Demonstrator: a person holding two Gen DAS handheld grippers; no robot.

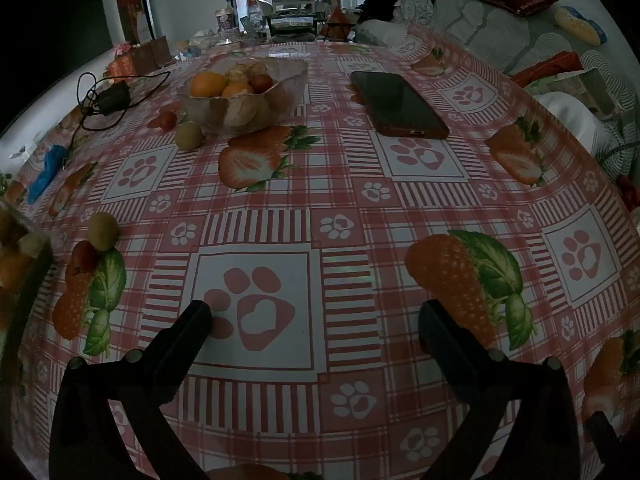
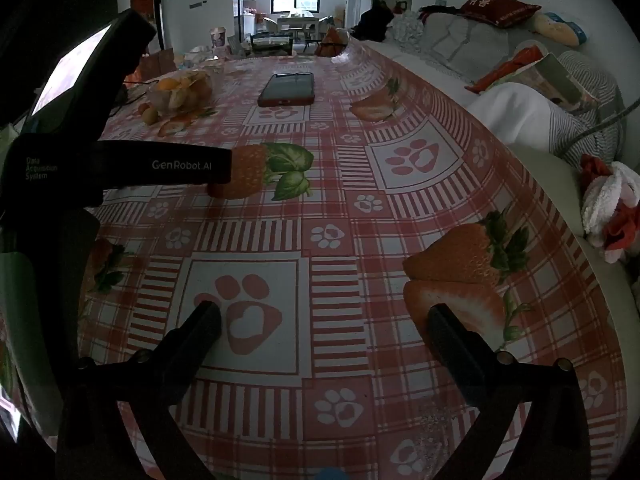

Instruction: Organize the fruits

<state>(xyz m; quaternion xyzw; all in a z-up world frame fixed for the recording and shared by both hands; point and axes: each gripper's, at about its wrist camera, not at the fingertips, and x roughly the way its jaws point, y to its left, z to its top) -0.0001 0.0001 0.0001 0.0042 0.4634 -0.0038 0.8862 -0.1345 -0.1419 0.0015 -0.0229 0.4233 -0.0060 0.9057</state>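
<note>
A glass bowl (image 1: 256, 116) holding oranges (image 1: 208, 84) and other small fruit stands at the far left of the table; it also shows in the right wrist view (image 2: 180, 94). A green round fruit (image 1: 189, 135) and a small red fruit (image 1: 167, 120) lie beside it. Nearer, at the left edge, lie another green fruit (image 1: 103, 230) and a red fruit (image 1: 83, 255). A second container with orange fruit (image 1: 16, 256) sits at the far left edge. My left gripper (image 1: 316, 316) is open and empty above the tablecloth. My right gripper (image 2: 324, 318) is open and empty.
A dark phone (image 1: 400, 102) in a red case lies mid-table. A charger with cable (image 1: 114, 96) and a blue item (image 1: 48, 170) lie at the left. The left gripper's body (image 2: 100, 168) fills the left of the right wrist view. A sofa with cushions (image 2: 520, 80) runs along the right.
</note>
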